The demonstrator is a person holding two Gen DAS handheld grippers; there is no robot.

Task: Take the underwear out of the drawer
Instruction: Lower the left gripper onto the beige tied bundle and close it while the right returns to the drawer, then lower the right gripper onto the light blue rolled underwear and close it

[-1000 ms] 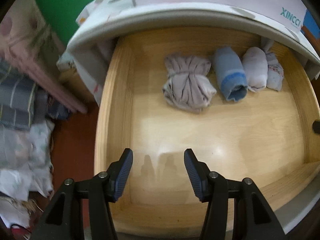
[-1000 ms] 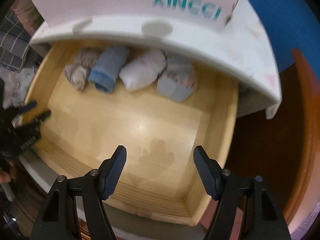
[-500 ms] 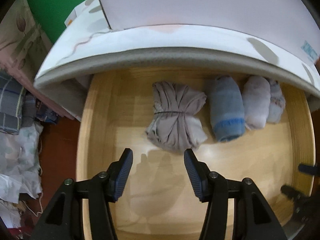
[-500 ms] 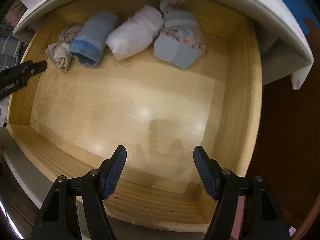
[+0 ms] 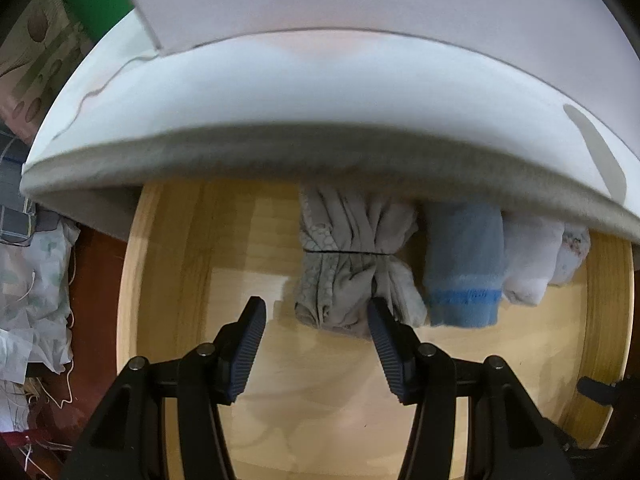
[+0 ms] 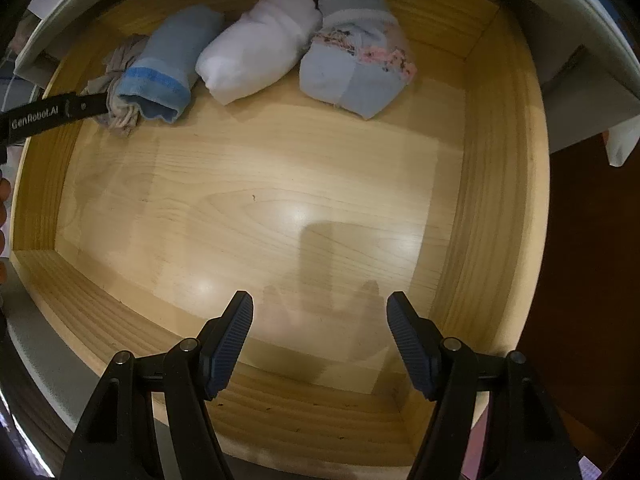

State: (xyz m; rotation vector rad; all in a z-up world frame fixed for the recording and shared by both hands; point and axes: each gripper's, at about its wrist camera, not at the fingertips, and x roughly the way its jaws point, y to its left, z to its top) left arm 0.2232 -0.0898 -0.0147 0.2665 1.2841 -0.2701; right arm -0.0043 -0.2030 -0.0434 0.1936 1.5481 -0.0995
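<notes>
Four rolled underwear bundles line the drawer's (image 6: 500,208) back wall; the grey bundle (image 5: 348,264) sits leftmost; left hand-held gripper (image 5: 316,318) hangs open right at its near end, gripping nothing; right hand-held gripper (image 6: 320,316) gapes wide over bare wood near the front wall.
</notes>
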